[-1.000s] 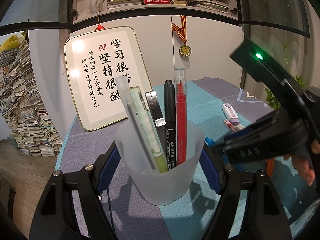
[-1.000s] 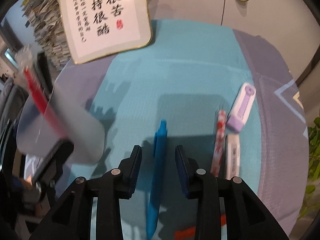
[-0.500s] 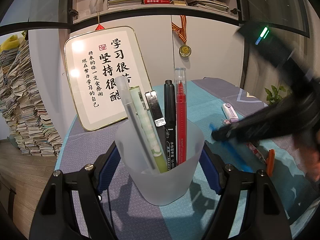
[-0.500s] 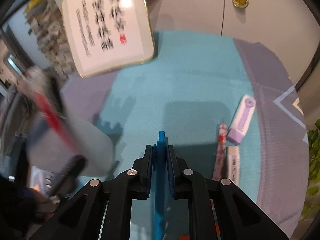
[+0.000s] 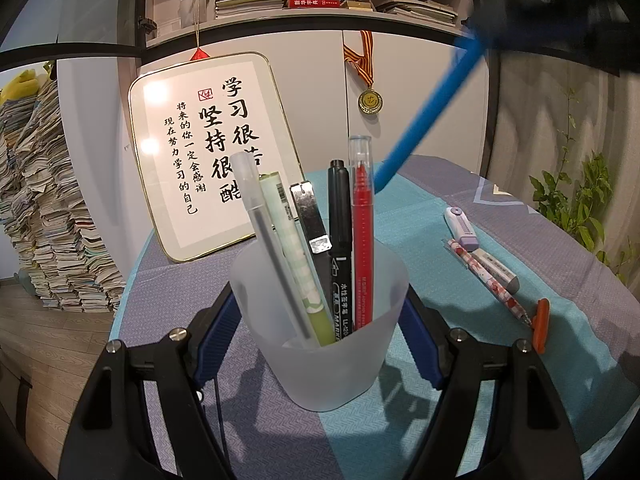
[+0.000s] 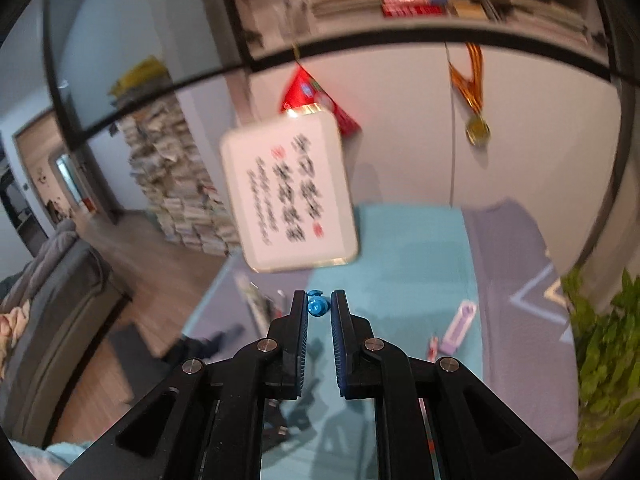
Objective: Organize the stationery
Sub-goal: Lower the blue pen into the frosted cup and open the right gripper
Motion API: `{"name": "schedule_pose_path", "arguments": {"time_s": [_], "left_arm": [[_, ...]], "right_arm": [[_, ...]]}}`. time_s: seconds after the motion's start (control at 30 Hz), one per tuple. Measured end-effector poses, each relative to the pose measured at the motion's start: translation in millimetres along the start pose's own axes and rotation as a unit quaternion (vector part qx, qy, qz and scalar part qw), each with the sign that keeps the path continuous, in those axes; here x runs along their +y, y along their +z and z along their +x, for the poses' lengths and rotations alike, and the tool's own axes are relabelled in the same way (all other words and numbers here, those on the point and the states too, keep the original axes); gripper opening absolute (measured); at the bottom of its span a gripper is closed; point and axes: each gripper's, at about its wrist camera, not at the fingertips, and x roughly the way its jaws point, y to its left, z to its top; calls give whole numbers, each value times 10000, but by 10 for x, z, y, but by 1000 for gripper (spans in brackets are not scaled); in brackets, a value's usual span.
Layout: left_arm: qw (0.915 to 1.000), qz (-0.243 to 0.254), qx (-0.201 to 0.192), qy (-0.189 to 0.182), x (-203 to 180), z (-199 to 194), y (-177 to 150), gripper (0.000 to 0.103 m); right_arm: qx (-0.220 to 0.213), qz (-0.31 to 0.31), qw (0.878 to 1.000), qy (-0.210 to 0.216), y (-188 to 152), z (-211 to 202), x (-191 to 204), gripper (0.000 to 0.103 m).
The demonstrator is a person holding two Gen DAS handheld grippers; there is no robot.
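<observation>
The right gripper clamps a blue pen aloft, angled down toward the frosted pen cup on the table, which the left gripper grips between its fingers

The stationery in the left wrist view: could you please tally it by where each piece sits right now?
In the frosted cup: 5 (clear pen, green pen, utility knife, black marker, red pen)
On the tablecloth: 4 (purple correction tape, patterned pen, grey eraser, orange clip)
Held in the right hand-held gripper: 1 (blue pen)
Total: 10
</observation>
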Motion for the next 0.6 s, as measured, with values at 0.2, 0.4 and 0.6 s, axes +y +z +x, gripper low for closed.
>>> {"name": "schedule_pose_path", "arguments": {"time_s": [0.2,0.4,0.6], "left_arm": [[10000,3,0,2,-1,0,0,75],[10000,3,0,2,-1,1,0,75],[10000,2,0,2,-2,1,0,75]], "right_arm": [[-401,-397,9983,168,119,-279,301,11],[-325,-455,9980,298,115,-172,379,11],[-271,-389,9982,364,157,-38,364,11]]}}
